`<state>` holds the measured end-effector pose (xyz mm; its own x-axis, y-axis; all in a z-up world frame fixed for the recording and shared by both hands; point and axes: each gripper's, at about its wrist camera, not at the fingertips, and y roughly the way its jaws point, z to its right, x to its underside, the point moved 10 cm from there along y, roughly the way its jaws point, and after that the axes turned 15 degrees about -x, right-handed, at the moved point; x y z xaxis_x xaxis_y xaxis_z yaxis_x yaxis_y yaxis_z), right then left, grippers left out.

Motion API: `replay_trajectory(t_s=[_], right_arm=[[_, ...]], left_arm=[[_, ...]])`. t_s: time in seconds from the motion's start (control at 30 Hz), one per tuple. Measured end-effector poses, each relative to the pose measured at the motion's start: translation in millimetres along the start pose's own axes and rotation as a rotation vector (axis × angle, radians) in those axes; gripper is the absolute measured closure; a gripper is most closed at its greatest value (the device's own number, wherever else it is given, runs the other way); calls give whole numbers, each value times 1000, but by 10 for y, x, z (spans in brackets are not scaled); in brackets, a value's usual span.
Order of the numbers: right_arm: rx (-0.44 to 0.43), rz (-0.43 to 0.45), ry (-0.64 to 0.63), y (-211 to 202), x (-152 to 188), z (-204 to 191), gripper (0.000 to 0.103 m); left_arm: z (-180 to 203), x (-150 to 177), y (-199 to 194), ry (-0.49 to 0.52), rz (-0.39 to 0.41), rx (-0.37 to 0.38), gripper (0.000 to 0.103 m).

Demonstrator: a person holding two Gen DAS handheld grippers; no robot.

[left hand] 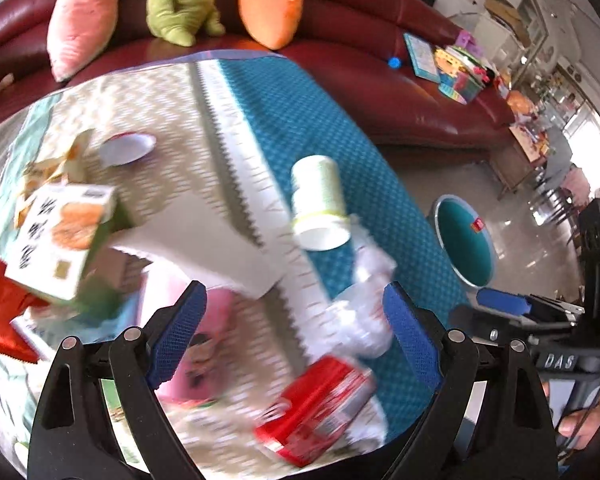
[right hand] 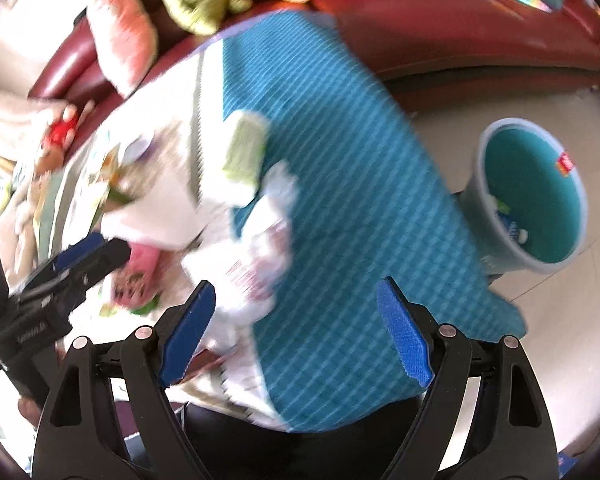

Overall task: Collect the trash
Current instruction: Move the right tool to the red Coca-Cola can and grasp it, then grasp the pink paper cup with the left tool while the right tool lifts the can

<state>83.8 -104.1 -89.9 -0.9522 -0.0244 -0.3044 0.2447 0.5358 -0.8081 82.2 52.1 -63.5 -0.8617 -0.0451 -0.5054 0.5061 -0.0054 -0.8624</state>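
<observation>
Trash lies on the cloth-covered table (left hand: 300, 120): a pale green paper cup (left hand: 320, 204) on its side, a crumpled clear plastic bottle (left hand: 364, 304), a red can (left hand: 320, 400), a juice carton (left hand: 60, 240), a red wrapper (left hand: 4, 320) and a white sheet of paper (left hand: 204, 240). My left gripper (left hand: 296, 336) hovers open above the bottle and can, gripping nothing. My right gripper (right hand: 296, 334) is also open and empty over the table's teal side, beside the blurred bottle (right hand: 268, 232) and cup (right hand: 246, 148). A grey bin (right hand: 540, 200) with a teal inside stands on the floor to the right, with some trash in it.
A dark red sofa (left hand: 380, 92) runs behind the table, with plush toys (left hand: 272, 4) and books (left hand: 424, 56) on it. The bin (left hand: 464, 240) sits just off the table's right edge on a tiled floor. Each gripper shows in the other's view, the right gripper (left hand: 520, 308) near the bin.
</observation>
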Motion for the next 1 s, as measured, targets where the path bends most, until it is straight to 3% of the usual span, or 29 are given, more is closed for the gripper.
replay_trajectory(t_s=[0.2, 0.43, 0.7, 0.8, 1.0], right_arm=[[-63, -159, 49, 396, 450, -356, 24], [-143, -265, 107, 774, 809, -664, 24], [-197, -277, 145, 1189, 806, -802, 25], [-208, -246, 104, 1252, 741, -889, 40], [-192, -164, 11, 1080, 472, -985, 56]], left_arm=[[-450, 240, -38, -25, 2, -7, 13], [-861, 408, -57, -70, 8, -12, 13], [-1246, 492, -6, -149, -8, -41, 13], [-1311, 494, 2, -166, -13, -47, 13], [-1129, 449, -2, -96, -4, -45, 13]])
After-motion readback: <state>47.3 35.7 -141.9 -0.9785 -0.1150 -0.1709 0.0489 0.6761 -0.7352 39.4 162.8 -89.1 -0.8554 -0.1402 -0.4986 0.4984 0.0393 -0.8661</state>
